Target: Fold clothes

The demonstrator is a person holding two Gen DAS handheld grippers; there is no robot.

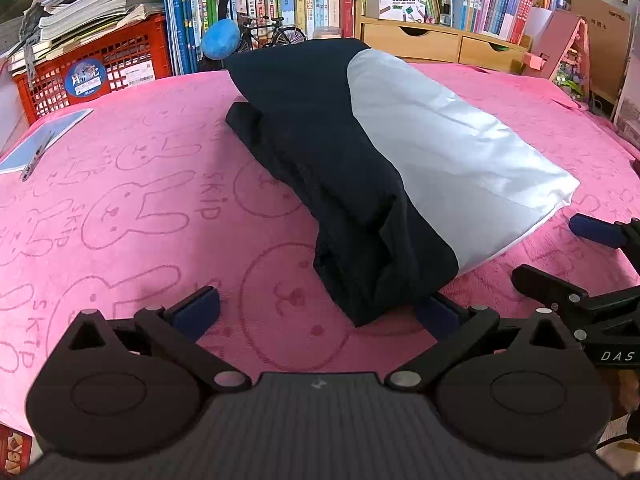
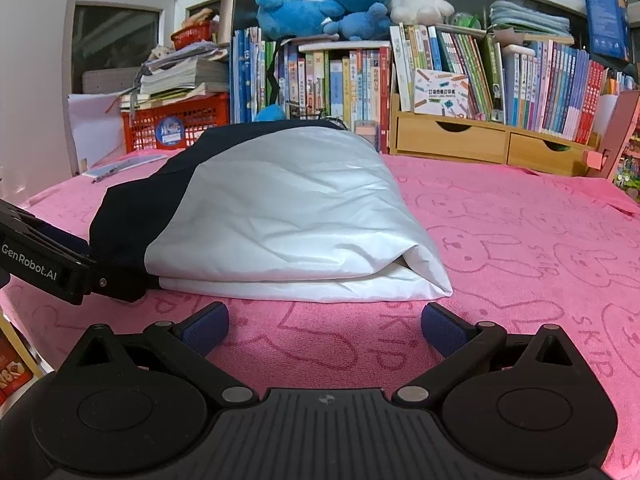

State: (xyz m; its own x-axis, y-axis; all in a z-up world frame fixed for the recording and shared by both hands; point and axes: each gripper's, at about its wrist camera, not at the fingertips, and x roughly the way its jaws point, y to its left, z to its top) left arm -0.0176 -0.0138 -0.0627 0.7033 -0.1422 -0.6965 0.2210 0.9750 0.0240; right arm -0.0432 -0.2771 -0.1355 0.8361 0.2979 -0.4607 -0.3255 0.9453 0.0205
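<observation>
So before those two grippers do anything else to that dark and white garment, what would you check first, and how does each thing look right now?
1. Left gripper open: ok, and its fingers hold nothing.
2. Right gripper open: ok, also holding nothing.
3. Garment folded into a bundle on the pink towel: ok.
4. Near dark corner lying flat: not ok, it is bunched and rumpled.
5. White layers lined up at the front edge: ok, they look stacked evenly.
6. Notebook and pen out of the way: ok, apart from the garment at the far left.
</observation>
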